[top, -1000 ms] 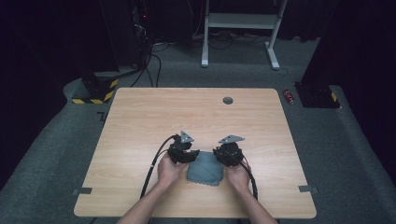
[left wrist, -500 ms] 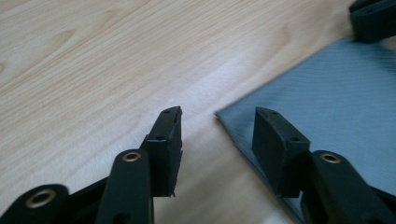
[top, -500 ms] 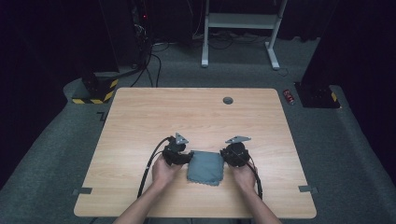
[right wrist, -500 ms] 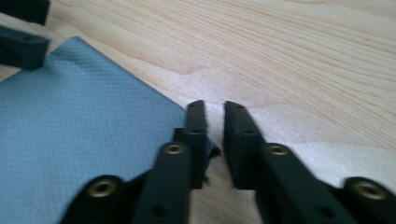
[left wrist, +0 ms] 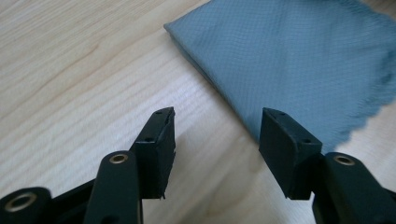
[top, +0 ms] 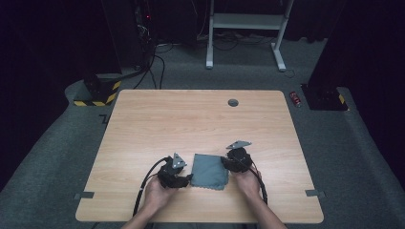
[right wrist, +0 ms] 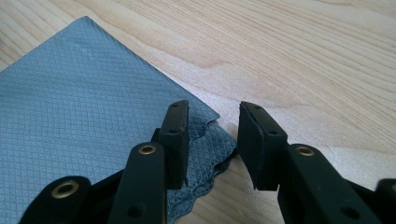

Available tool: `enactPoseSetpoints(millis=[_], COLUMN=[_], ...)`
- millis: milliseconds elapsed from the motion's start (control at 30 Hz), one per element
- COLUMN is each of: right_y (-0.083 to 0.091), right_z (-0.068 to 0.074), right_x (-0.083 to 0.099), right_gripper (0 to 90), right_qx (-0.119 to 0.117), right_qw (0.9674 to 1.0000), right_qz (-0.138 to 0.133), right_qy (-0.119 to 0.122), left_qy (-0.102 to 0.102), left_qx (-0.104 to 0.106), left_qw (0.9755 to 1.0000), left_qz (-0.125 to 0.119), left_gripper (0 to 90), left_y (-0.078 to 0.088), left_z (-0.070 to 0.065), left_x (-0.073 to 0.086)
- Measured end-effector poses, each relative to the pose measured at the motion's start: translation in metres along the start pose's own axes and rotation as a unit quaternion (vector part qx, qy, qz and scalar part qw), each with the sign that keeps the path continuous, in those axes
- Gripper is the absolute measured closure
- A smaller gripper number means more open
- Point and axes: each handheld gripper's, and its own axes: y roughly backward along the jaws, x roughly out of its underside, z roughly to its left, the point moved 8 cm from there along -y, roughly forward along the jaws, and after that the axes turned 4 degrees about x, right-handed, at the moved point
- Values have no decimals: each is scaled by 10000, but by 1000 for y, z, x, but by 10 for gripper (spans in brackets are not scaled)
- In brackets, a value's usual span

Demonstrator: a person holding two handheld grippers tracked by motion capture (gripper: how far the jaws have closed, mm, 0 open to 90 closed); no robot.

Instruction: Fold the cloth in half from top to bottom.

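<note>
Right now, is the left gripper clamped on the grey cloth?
No: the left gripper stands open over bare wood, with the grey cloth lying just beyond its jaws.

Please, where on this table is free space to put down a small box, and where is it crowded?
The table is bare over its far half, up to the round grommet, and along its left and right sides. It is crowded only at the near middle, where the folded grey cloth lies between the left hand-held gripper and the right hand-held gripper.

A light wooden table (top: 191,119) stood on grey carpet (top: 57,157). A small round dark spot (top: 233,102) sat near its far edge. Beyond it stood a white frame (top: 246,21), black cables (top: 155,67), a yellow-and-black striped block (top: 98,93) and a small red object (top: 296,98).
</note>
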Motion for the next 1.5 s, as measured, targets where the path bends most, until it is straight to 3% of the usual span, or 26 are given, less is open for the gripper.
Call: enactPoseSetpoints(millis=[67, 233, 333, 500, 700, 867, 900, 1100, 1167, 1300, 1500], right_y=[0, 0, 2, 8, 0, -2, -2, -3, -3, -1, -5], right_z=[0, 0, -2, -8, -6, -1, -1, 2, 0, -2, -1], right_x=[0, 0, 0, 1, 0, -3, -4, -7, -9, -18, -32], right_gripper=[638, 632, 612, 593, 623, 719, 739, 881, 885, 889, 891], right_qx=[-5, -22, -37, -41, -27, -109, -145, -108, -125, -102, -96], right_qw=[10000, 10000, 10000, 9997, 9997, 9998, 9998, 9995, 9994, 9996, 9996], right_qz=[-3, 14, 3, -63, 58, 133, 154, 248, 260, 161, 79], right_qy=[-15, -27, -54, -237, -219, -79, -67, 170, 166, 227, 240], left_qy=[18, -304, -220, 114, 432, 464, 363, 280, 97, 260, 328], left_qx=[55, 64, 97, 80, -121, -181, -168, 119, -9, 117, -44], left_qw=[9999, 9993, 9996, 9998, 9990, 9984, 9987, 9990, 9995, 9992, 9994], left_qz=[-144, 226, 167, -132, 67, 270, 301, 342, 308, 284, 71], left_gripper=[457, 440, 441, 438, 435, 445, 454, 688, 844, 872, 876], left_y=[5, -3, 3, 9, -25, -50, -52, -53, -52, -50, -39], left_z=[-4, -13, -11, 10, 29, 33, 33, 26, 28, 33, 46], left_x=[-3, 9, 10, -12, -40, -48, -49, -52, -53, -54, -62])
